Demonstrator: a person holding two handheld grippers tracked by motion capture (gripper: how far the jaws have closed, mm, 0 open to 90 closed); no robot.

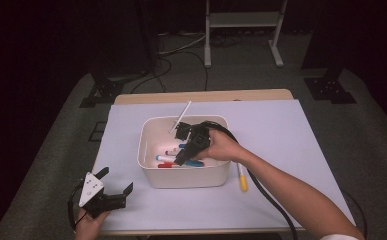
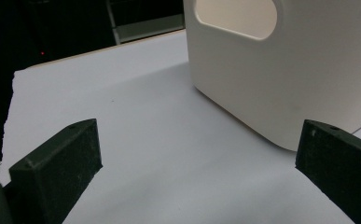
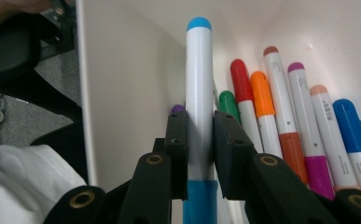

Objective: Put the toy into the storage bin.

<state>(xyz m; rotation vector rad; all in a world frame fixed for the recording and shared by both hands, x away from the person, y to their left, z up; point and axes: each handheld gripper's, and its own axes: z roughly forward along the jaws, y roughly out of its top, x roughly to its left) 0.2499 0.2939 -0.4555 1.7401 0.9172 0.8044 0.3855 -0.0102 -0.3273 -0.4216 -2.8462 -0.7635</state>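
The blue-capped marker [image 3: 199, 98] is clamped between the jaws of the right gripper [image 3: 200, 140], inside the white bin [image 1: 153, 176], beside its wall. Other markers [image 3: 281, 116] lie side by side on the bin floor next to it. A yellow-tipped marker [image 1: 242, 178] lies on the table [image 1: 281, 130] just outside the bin. The left gripper [image 1: 113, 187] rests near the table's front left corner, jaws apart and holding nothing.

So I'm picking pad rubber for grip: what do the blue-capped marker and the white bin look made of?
The blue-capped marker looks like smooth, glossy plastic, judging by the sheen along its white barrel. The white bin seems to be matte moulded plastic, with rounded corners and a cut-out handle.
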